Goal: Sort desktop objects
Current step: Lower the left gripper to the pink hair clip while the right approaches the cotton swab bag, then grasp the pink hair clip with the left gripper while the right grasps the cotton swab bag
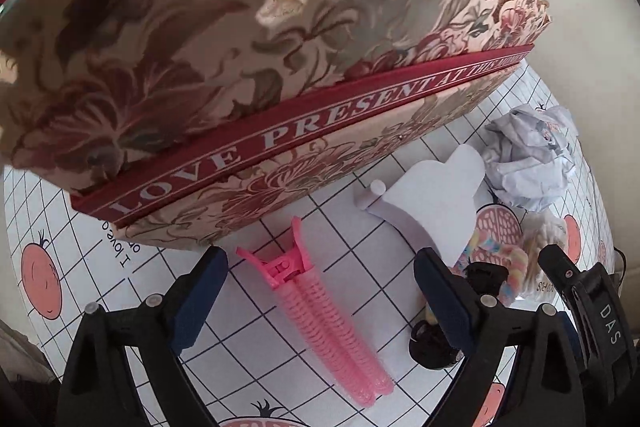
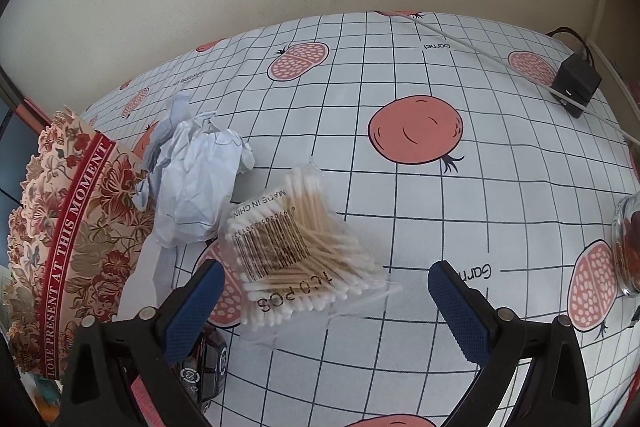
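On the grid tablecloth a pink hair clip (image 1: 320, 311) lies flat, between the two blue pads of my left gripper (image 1: 322, 297), which is open and does not touch it. Just behind the clip rises the floral gift box (image 1: 248, 131) with a red band. In the right wrist view a clear bag of cotton swabs (image 2: 296, 255) lies just ahead of my right gripper (image 2: 328, 307), whose jaws stand wide apart and free of it. A crumpled paper ball (image 2: 196, 183) rests against the floral box (image 2: 68, 227).
A white bear-shaped piece (image 1: 436, 199), a pastel twisted band (image 1: 508, 263) and a black item (image 1: 432, 347) lie right of the clip. At the table's far right sit a black adapter (image 2: 576, 83) with its cable and a glass jar (image 2: 628, 247).
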`<state>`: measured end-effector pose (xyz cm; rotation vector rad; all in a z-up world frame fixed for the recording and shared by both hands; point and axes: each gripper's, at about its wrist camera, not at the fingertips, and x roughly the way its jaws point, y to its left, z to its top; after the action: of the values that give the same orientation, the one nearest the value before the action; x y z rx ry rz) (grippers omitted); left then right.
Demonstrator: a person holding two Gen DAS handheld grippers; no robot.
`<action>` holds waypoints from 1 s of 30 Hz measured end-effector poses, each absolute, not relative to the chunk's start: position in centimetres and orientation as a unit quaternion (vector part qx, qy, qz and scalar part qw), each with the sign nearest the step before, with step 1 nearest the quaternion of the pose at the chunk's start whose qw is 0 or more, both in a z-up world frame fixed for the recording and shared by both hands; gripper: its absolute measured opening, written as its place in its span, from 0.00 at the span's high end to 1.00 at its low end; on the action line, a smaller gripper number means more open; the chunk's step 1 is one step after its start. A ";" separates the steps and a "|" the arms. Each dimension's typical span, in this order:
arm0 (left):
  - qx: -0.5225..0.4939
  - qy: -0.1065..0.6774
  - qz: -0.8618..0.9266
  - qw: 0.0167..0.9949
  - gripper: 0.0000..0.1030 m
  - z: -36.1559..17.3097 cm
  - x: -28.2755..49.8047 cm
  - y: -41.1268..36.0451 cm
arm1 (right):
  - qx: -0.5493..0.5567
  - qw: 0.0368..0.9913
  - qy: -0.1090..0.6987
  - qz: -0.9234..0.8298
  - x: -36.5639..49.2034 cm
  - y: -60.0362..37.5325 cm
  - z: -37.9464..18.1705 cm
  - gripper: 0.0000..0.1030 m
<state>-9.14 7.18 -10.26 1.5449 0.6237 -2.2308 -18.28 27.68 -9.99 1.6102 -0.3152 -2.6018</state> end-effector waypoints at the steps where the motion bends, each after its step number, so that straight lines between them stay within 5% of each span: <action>1: 0.546 0.217 -0.789 0.179 0.08 -10.3 -9.2 7.2 | 0.523 0.033 -0.103 -0.845 -18.3 27.6 -10.1 0.00; 6: 0.545 0.207 -0.791 0.186 0.09 -10.4 -9.2 7.4 | 0.518 0.033 -0.090 -0.850 -18.6 26.7 -10.2 0.00; 14: 0.539 0.175 -0.796 0.215 0.25 -10.3 -8.7 7.6 | 0.513 0.021 -0.065 -0.855 -18.9 25.6 -10.8 0.06; 25: 0.525 0.146 -0.809 0.220 0.37 -10.3 -8.4 7.8 | 0.498 0.005 -0.021 -0.867 -18.5 25.0 -10.8 0.27; 30: 0.514 0.134 -0.821 0.207 0.59 -10.1 -8.4 7.9 | 0.492 -0.003 -0.029 -0.870 -18.3 25.3 -10.7 0.34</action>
<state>-8.39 7.89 -10.09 1.4327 0.3729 -2.2872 -18.33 25.29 -10.69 1.5489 -0.0901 -2.7377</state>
